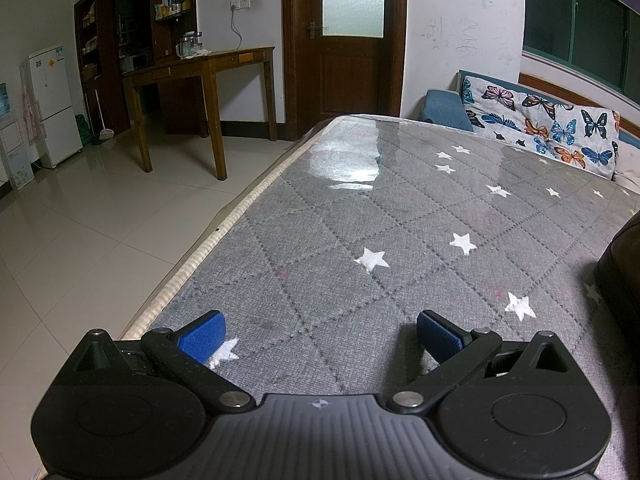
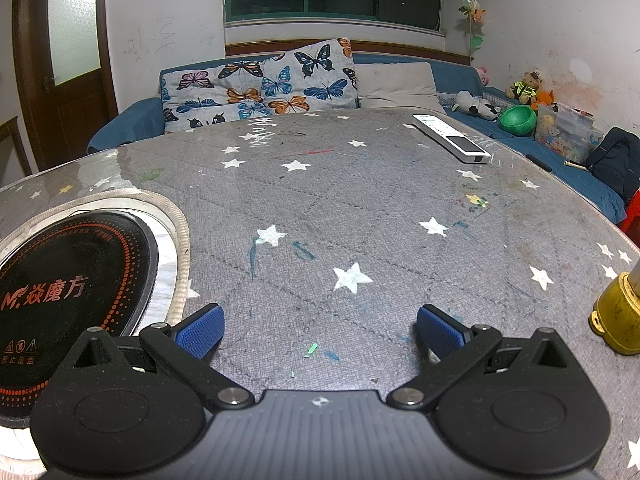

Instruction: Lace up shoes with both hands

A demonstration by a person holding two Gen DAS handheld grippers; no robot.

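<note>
— Why do we hover both tools over the table (image 2: 360, 208) with nothing in them?

— We judge the lacing has not begun. Our left gripper (image 1: 320, 336) stands wide, near the table's left edge; our right gripper (image 2: 320, 332) stands wide too, just beside the induction hob (image 2: 76, 280) sunk into the top.

— Where is the shoe?

— We cannot find it. A dark shape (image 1: 622, 264) at the right edge of the left view may be it; too little shows.

— Any containers?

— A clear bin (image 2: 568, 136) of toys beyond the far right corner, and a green bowl (image 2: 518, 119), contents hidden.
</note>
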